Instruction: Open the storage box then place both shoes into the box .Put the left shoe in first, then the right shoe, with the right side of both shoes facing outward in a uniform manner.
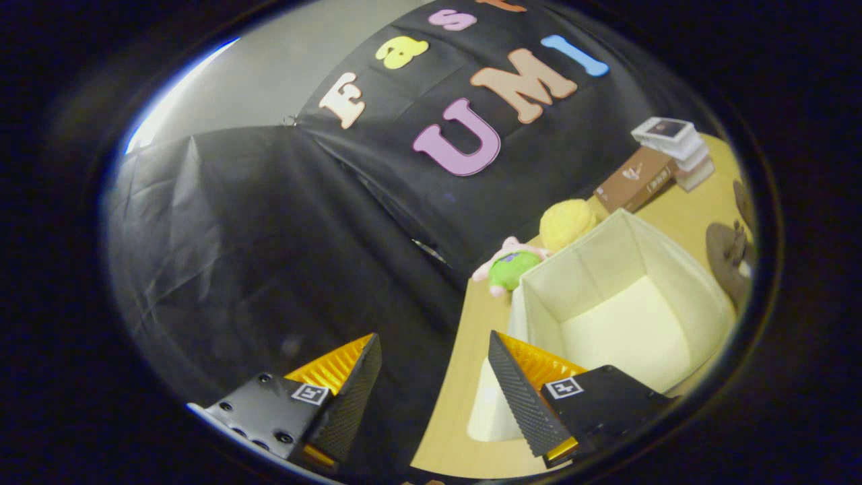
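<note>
Cream fabric forms the storage box (626, 296), which stands open on the wooden table (465, 377), just ahead of the gripper (434, 360). The gripper's fingers are apart and hold nothing. Beyond the box lie a plush toy (512, 268), a yellow ball (567, 223) and stacked books (663, 165). A dark brown thing (727, 259) (maybe a shoe, hard to tell) sits partly cut off beside the box.
</note>
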Demonstrator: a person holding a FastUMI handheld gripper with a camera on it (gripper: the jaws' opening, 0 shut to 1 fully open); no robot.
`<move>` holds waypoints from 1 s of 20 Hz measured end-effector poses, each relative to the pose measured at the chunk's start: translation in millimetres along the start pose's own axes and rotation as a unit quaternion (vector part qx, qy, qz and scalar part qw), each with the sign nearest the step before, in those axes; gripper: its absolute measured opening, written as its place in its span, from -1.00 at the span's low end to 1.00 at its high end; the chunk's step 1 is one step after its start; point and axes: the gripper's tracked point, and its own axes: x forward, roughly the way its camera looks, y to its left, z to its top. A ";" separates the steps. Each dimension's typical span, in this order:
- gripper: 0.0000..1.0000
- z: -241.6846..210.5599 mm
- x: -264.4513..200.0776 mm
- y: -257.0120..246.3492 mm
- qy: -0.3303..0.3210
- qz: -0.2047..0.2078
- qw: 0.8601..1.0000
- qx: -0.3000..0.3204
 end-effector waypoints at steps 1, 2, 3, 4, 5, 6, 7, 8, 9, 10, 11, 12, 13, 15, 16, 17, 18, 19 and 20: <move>1.00 10.3 -4.9 -7.9 0.000 -0.018 1.000 -0.020; 1.00 25.3 -8.9 -13.4 -0.006 -0.033 0.999 -0.034; 1.00 42.3 -11.6 -16.1 -0.013 -0.047 0.998 -0.043; 1.00 60.4 -17.4 -18.9 -0.022 -0.061 0.997 -0.052; 1.00 79.1 -21.9 -23.6 -0.028 -0.079 0.994 -0.064; 1.00 95.3 -27.2 -31.6 -0.031 -0.100 0.991 -0.083; 1.00 109.3 -33.2 -44.9 -0.030 -0.128 0.986 -0.107; 1.00 122.8 -39.4 -60.7 -0.028 -0.157 0.978 -0.135; 1.00 133.6 -46.1 -79.2 -0.021 -0.189 0.968 -0.161; 1.00 142.6 -53.9 -98.0 -0.013 -0.222 0.957 -0.185; 1.00 150.9 -62.5 -116.1 -0.003 -0.257 0.944 -0.208; 1.00 158.2 -70.3 -136.2 0.009 -0.288 0.930 -0.228; 1.00 163.4 -77.5 -157.4 0.024 -0.319 0.916 -0.243; 1.00 166.1 -90.2 -196.8 0.063 -0.371 0.889 -0.260; 1.00 163.7 -99.5 -217.0 0.090 -0.401 0.873 -0.264; 1.00 161.7 -110.6 -235.5 0.118 -0.427 0.855 -0.268; 1.00 157.8 -121.9 -251.7 0.147 -0.447 0.839 -0.273; 0.99 153.5 -132.0 -267.3 0.173 -0.462 0.825 -0.274; 0.97 148.4 -138.1 -280.8 0.193 -0.470 0.817 -0.272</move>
